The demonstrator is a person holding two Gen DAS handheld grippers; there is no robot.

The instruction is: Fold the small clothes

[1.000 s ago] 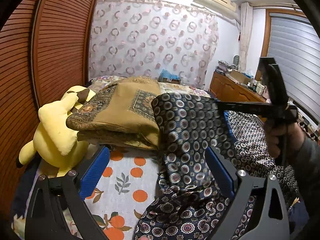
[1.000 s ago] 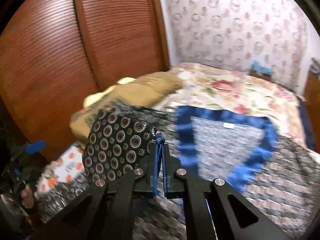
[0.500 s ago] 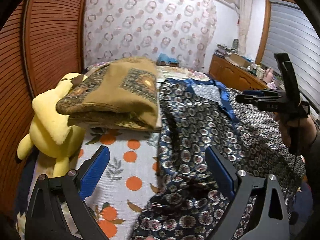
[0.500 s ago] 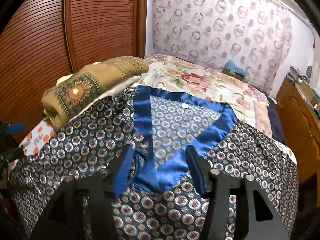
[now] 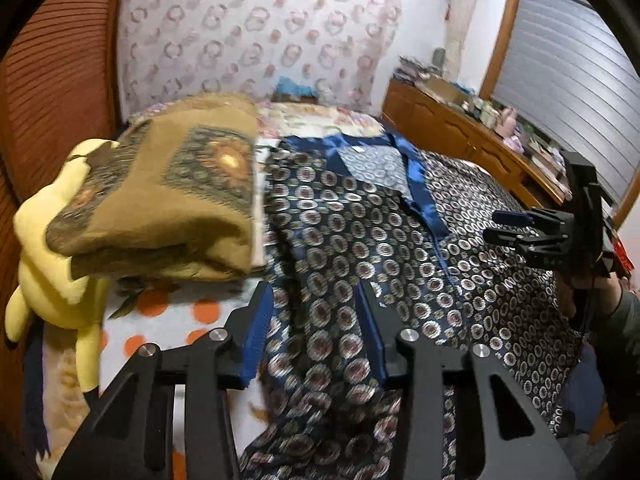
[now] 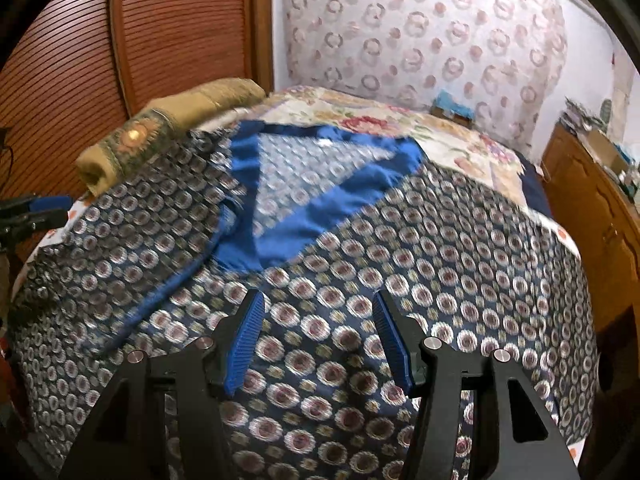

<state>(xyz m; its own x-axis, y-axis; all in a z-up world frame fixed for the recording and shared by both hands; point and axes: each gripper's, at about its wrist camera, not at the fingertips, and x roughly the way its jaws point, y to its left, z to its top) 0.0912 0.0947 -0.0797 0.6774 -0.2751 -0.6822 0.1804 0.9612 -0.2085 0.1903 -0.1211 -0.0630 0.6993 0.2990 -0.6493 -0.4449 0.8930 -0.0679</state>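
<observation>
A dark blue patterned garment (image 5: 360, 248) with a bright blue satin collar (image 6: 320, 200) lies spread flat on the bed, collar at the far end. My left gripper (image 5: 316, 300) is open just above the garment's left side, holding nothing. My right gripper (image 6: 318, 308) is open above the garment's near right part, holding nothing. The right gripper also shows at the right of the left wrist view (image 5: 516, 228), held in a hand. The left gripper shows at the left edge of the right wrist view (image 6: 36, 212).
A folded brown patterned blanket (image 5: 160, 200) lies on the bed left of the garment, on a yellow plush toy (image 5: 60, 264). A wooden slatted wardrobe (image 6: 160, 40) stands at the left. A wooden dresser (image 5: 460, 128) lines the right wall. The bedsheet (image 5: 168, 320) has orange dots.
The right gripper, shut on the garment's edge a second ago, has opened and let it go. The lifted cloth now lies flat. Both grippers have moved in over the garment.
</observation>
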